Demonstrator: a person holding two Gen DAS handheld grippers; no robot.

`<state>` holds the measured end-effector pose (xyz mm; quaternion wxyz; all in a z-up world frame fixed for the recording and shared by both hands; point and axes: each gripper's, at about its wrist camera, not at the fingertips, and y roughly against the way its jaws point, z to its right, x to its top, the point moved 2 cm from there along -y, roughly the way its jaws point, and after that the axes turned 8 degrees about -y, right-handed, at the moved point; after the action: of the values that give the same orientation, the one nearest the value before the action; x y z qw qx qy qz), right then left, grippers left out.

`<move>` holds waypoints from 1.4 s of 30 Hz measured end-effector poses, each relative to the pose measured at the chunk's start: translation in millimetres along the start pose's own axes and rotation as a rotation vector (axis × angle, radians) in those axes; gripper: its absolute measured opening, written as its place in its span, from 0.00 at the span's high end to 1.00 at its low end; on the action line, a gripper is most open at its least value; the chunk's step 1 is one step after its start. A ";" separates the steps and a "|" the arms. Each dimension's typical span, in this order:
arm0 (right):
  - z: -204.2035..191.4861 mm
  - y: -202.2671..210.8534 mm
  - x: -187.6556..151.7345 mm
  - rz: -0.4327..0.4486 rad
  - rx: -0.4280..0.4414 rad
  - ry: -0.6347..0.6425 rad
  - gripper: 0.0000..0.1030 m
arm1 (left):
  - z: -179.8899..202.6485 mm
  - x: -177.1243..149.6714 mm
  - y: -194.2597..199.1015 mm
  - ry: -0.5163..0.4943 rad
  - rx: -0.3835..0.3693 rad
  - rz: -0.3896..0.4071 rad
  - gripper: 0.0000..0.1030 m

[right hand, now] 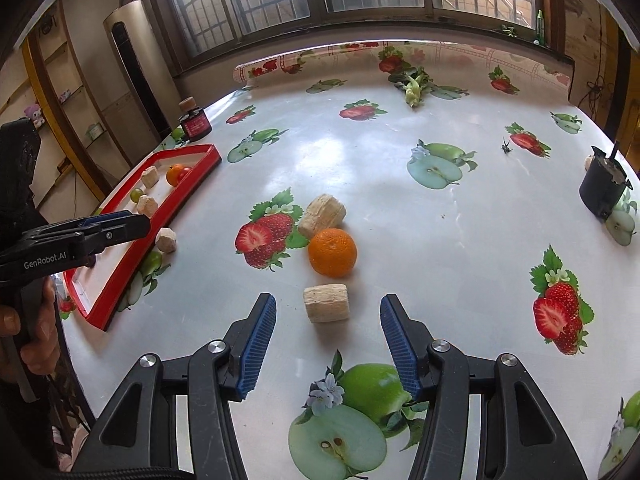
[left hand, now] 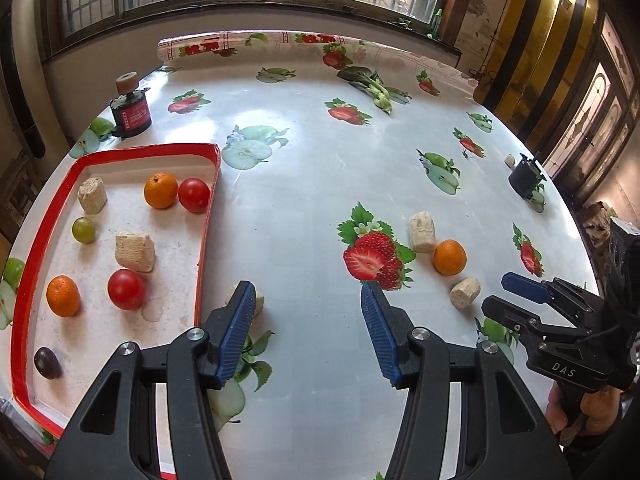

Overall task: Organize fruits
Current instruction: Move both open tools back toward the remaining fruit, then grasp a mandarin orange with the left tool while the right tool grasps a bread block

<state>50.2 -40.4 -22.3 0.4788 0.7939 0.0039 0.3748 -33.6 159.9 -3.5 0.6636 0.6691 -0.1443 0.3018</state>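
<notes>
Red-rimmed tray [left hand: 208,216] at the left of the surface [left hand: 312,184], already loaded: two oranges [left hand: 161,190], two tomatoes [left hand: 125,289], a green grape [left hand: 83,230], a dark plum [left hand: 47,363], plus two pale crumbly blocks [left hand: 134,251]. Judged a collecting place for the fruit, hence the crowding there.

Still out on the fruit-print oilcloth: one loose orange [right hand: 332,252], touching a pale block [right hand: 322,216] behind it, with a second pale block [right hand: 326,303] just in front. Another block [right hand: 166,240] just outside the tray's rim.

Right hand-held gripper [right hand: 328,344] released, jaws spread wide, holding nothing, lined up on the near block and the orange beyond; touching neither. Probably aimed at the orange, so the block in between could get nudged.

Left hand-held gripper [left hand: 308,328] likewise spread wide and empty, poised above bare surface beside the tray, touching nothing visible.
</notes>
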 end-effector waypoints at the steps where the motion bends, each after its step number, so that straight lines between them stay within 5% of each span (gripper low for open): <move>1: 1.7 -2.2 -0.7 -0.005 -0.001 -0.003 0.45 | 2.5 0.9 -1.9 -0.004 -0.005 -0.003 0.48; 11: -2.2 -31.6 -2.9 -0.053 0.008 0.018 0.46 | 30.5 10.8 -23.3 -0.041 -0.062 -0.038 0.48; 15: -2.7 -39.2 -2.4 -0.058 0.001 0.028 0.73 | 48.1 14.8 -34.3 -0.063 -0.096 -0.058 0.48; 24: 49.5 -3.2 -5.7 0.002 -0.044 -0.067 0.73 | 108.4 21.5 -73.4 -0.130 -0.185 -0.124 0.49; 31: 82.9 18.1 -11.5 0.035 -0.061 -0.134 0.73 | 133.3 33.7 -96.5 -0.130 -0.156 -0.111 0.49; 34: 90.5 22.7 -13.3 0.043 -0.064 -0.151 0.73 | 133.9 35.1 -98.3 -0.141 -0.132 -0.099 0.70; 42: 91.0 32.2 -12.9 0.067 -0.050 -0.158 0.73 | 127.9 21.9 -82.1 -0.158 -0.135 -0.090 0.70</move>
<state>84.1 -131.4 -29.0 0.4843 0.8084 -0.0698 0.3271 59.2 46.1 -48.2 0.7066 0.6504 -0.1861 0.2076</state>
